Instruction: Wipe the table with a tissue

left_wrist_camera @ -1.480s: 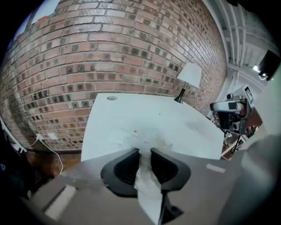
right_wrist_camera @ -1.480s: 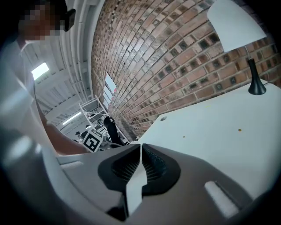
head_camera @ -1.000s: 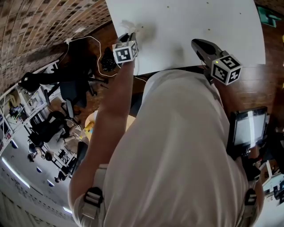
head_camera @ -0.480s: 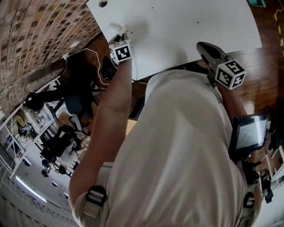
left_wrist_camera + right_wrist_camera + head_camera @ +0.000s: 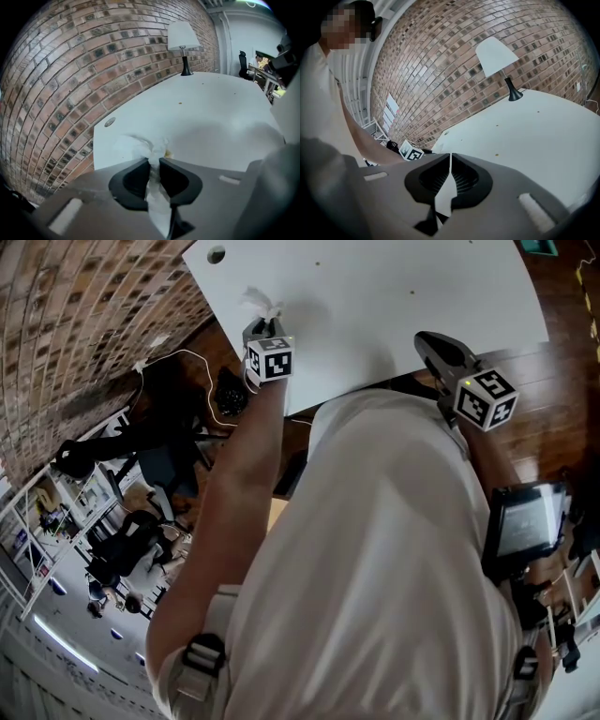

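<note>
No writing can be read.
The left gripper (image 5: 259,324) carries a cube (image 5: 270,360) and the right gripper (image 5: 424,337) a second cube (image 5: 486,397). Both bear only black-and-white square patterns, no letters or digits. The screen (image 5: 525,521) is too blurred.

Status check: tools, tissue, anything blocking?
Left tool jaws just closed, pinching tissue by table edge. Right tool shut, empty. Lamp at far end, not blocking.
</note>
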